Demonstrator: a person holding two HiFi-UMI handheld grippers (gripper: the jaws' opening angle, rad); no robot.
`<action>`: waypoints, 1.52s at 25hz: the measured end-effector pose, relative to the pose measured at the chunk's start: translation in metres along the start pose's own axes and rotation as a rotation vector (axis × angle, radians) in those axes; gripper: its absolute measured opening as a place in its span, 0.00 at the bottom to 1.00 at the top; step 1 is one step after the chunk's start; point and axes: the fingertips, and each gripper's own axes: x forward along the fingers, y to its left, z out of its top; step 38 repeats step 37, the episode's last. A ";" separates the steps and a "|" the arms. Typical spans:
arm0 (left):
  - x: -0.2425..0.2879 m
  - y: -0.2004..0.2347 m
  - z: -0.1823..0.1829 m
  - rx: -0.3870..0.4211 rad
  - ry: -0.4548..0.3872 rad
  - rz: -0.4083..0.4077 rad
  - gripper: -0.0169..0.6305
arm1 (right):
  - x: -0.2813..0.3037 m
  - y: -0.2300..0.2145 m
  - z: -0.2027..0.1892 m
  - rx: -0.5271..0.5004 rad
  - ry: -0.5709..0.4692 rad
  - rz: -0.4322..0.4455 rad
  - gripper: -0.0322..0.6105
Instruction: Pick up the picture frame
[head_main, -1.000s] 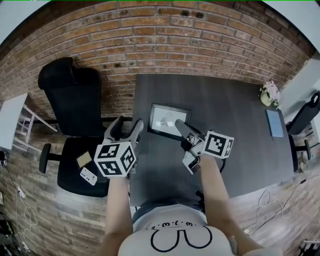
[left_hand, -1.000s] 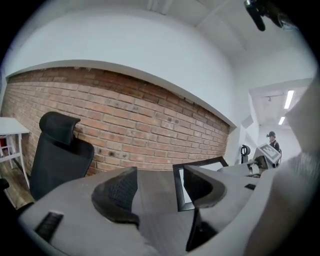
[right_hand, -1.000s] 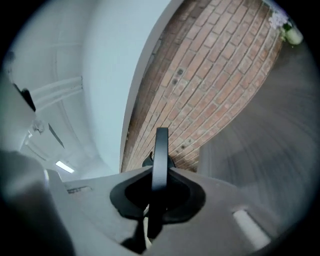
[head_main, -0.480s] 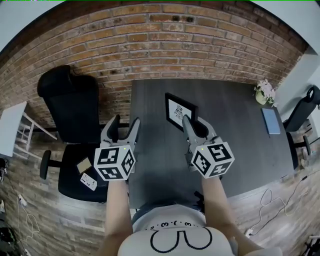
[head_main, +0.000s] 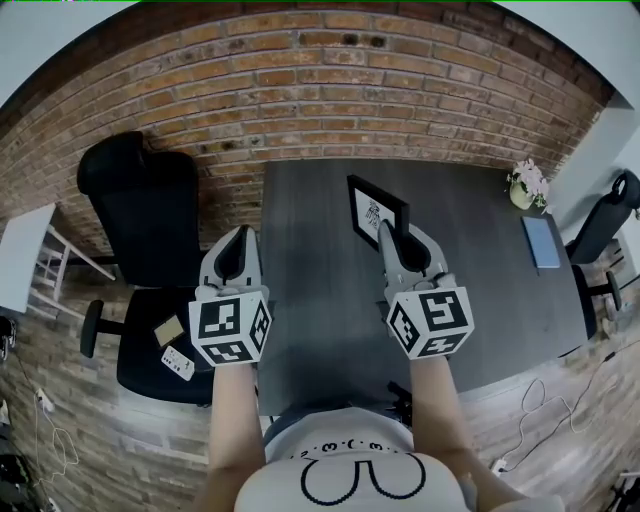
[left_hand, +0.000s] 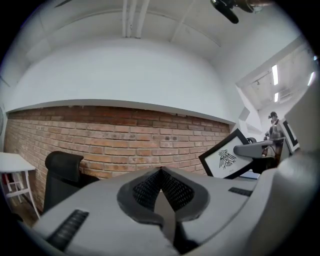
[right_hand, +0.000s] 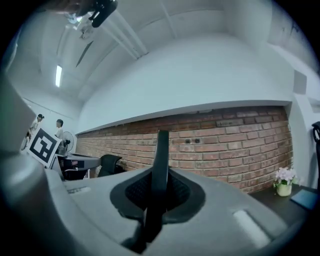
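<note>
The left forearm (head_main: 232, 420) and right forearm (head_main: 437, 420) stretch forward side by side over the near edge of the dark surface (head_main: 480, 260), with both claws pointing level at the brick wall (head_main: 330, 90).

The head view shows the picture frame (head_main: 376, 209) standing upright in the air above the surface, at the tip of the right claw (head_main: 402, 238). The left claw's view catches its white face with a dark drawing (left_hand: 227, 158), tilted. The right claw's view shows only its thin black edge (right_hand: 161, 145), along with flowers (right_hand: 284, 176) at the far right.

The right claw pinches that edge between its pads. The left claw (head_main: 233, 242) is pressed together on nothing, near a black office chair (head_main: 140, 190).
</note>
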 end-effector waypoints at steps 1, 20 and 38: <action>-0.001 -0.001 0.002 0.014 -0.005 0.000 0.02 | -0.001 0.000 0.002 -0.004 -0.006 -0.002 0.08; -0.013 0.002 0.033 0.048 -0.111 0.002 0.02 | -0.004 0.007 0.018 -0.052 -0.034 -0.007 0.08; -0.011 0.005 0.037 0.052 -0.132 -0.015 0.02 | 0.003 0.011 0.019 -0.082 -0.020 -0.001 0.08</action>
